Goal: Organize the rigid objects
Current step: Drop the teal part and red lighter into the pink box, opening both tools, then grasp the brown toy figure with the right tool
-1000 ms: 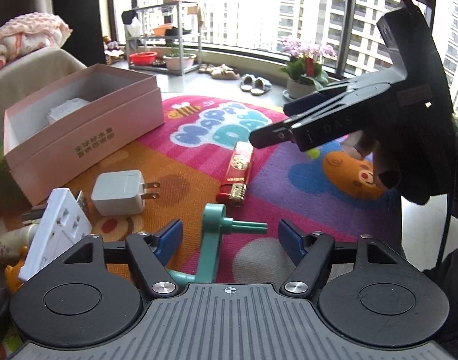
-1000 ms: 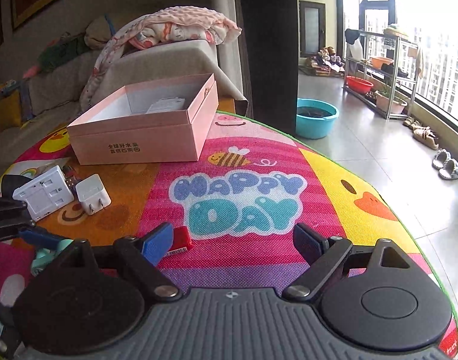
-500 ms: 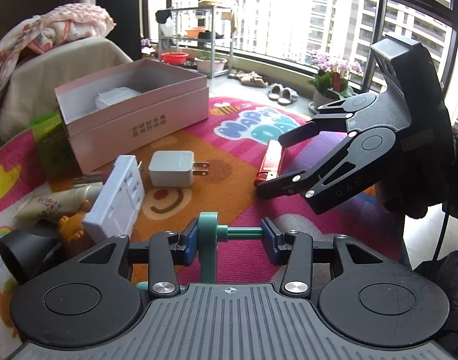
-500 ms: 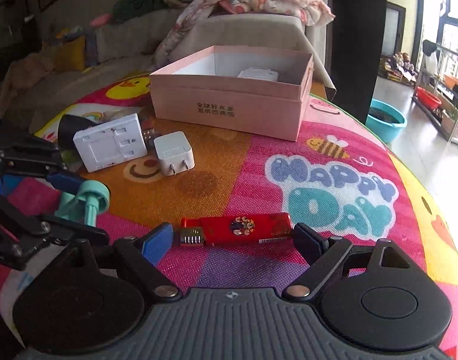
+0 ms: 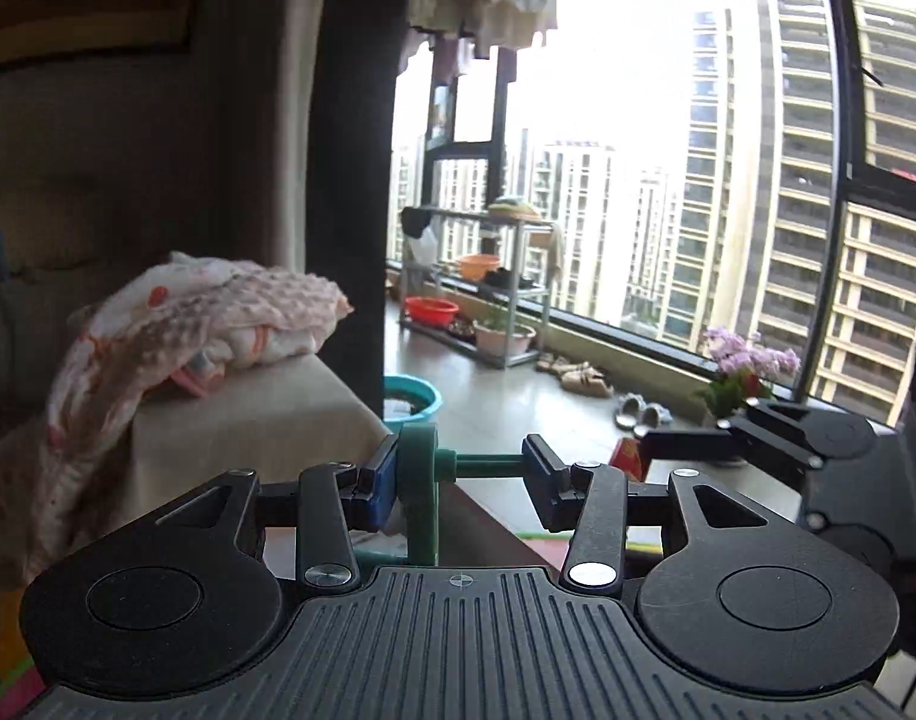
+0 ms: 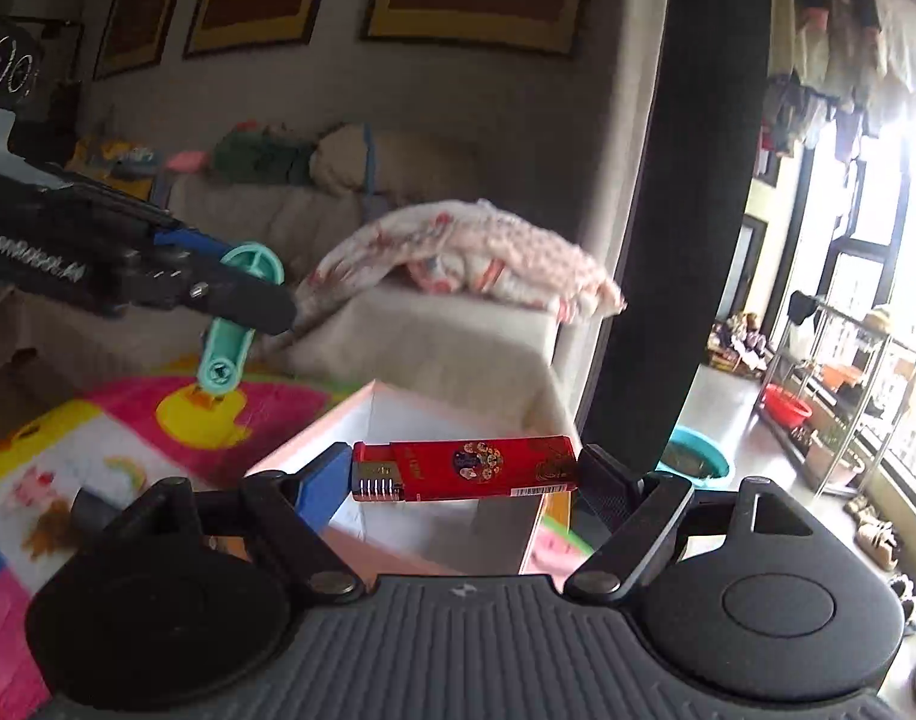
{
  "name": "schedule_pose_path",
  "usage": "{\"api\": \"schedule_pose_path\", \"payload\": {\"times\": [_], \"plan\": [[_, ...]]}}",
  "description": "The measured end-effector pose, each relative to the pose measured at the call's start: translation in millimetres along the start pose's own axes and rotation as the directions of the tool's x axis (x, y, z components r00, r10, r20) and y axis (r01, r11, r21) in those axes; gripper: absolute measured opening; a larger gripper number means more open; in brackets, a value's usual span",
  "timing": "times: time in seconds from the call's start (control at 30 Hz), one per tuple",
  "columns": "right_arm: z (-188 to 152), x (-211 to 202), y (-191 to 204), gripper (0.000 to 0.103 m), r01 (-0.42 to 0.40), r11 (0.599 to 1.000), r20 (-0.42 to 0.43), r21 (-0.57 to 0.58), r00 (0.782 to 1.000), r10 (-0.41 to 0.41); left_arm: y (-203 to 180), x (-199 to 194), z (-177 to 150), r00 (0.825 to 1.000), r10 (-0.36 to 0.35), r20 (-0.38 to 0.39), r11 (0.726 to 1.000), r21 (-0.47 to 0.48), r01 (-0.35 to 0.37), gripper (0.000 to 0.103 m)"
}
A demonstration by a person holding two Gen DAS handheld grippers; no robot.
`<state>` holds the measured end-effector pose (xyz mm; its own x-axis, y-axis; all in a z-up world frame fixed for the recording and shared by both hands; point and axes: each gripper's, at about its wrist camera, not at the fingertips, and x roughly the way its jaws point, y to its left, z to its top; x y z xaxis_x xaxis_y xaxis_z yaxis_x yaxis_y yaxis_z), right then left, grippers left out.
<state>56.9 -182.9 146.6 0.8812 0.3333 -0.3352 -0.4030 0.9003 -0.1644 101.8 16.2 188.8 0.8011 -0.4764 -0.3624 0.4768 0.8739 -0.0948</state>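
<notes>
- The left gripper [image 5: 458, 471] is clamped on a teal plastic crank handle [image 5: 419, 492], its pads pressing the disc on one side and the tip of the thin shaft on the other. Pinching it along the shaft probably keeps it from swinging while carried. In the right wrist view the handle's arm hangs down clear of the colourful mat [image 6: 50, 456], well left of the box.
- The right gripper [image 6: 464, 471] holds a red lighter [image 6: 464, 468] end to end, level, with its metal head at the left pad. Its jaws are closing on the lighter, tightening an already wide hold.
- The pink box [image 6: 398, 420] lies open just beyond and below the lighter, its white inside showing; it looks like the intended place for both items.
- The box's near and left rims are the edges to clear. Above the box the air is free, while the beige sofa arm [image 6: 446, 336] with its pink blanket [image 6: 476, 258] stands behind it, limiting the far side.
</notes>
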Motion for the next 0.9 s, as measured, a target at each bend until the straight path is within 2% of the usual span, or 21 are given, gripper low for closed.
{"api": "schedule_pose_path", "payload": {"times": [0.07, 0.13, 0.27, 0.4, 0.47, 0.57, 0.7, 0.8, 0.9], "plan": [[9, 24, -1, 0.089, -0.025, 1.0, -0.025, 0.009, 0.999, 0.025, 20, 31, -1, 0.997, 0.019, -0.07, 0.994, -0.107, -0.027, 0.047], [6, 38, 0, 0.089, 0.004, 0.999, -0.087, 0.035, 0.996, -0.001, 34, 36, -17, 0.996, 0.017, -0.088, 0.987, -0.16, -0.031, 0.047], [-41, 17, 1, 0.089, -0.024, 0.995, -0.105, 0.096, 0.994, 0.035, 43, 0, -64, 0.999, 0.013, -0.044, 0.978, -0.207, -0.022, 0.047], [-98, -2, 16, 0.089, -0.065, 0.992, -0.214, 0.11, 0.973, 0.087, 42, -42, -114, 0.999, -0.006, -0.044, 0.966, -0.26, -0.006, 0.047], [-117, -8, 27, 0.089, -0.07, 0.991, -0.238, 0.112, 0.966, 0.095, 35, -55, -134, 0.998, -0.02, -0.055, 0.966, -0.259, 0.005, 0.047], [-127, -15, 38, 0.089, -0.087, 0.989, -0.23, 0.116, 0.967, 0.112, 24, -66, -149, 0.995, -0.027, -0.099, 0.973, -0.231, 0.004, 0.047], [-123, -13, 44, 0.089, -0.087, 0.991, -0.215, 0.105, 0.971, 0.108, 19, -75, -150, 0.993, 0.041, -0.112, 0.974, -0.215, -0.064, 0.047], [-123, -10, 45, 0.089, -0.064, 0.993, -0.218, 0.098, 0.972, 0.084, 9, -78, -156, 0.991, 0.003, -0.13, 0.983, -0.184, -0.027, 0.047], [-134, -7, 45, 0.089, -0.065, 0.991, -0.25, 0.12, 0.964, 0.094, -13, -75, -169, 0.98, -0.012, -0.197, 0.994, -0.107, -0.009, 0.047]]}}
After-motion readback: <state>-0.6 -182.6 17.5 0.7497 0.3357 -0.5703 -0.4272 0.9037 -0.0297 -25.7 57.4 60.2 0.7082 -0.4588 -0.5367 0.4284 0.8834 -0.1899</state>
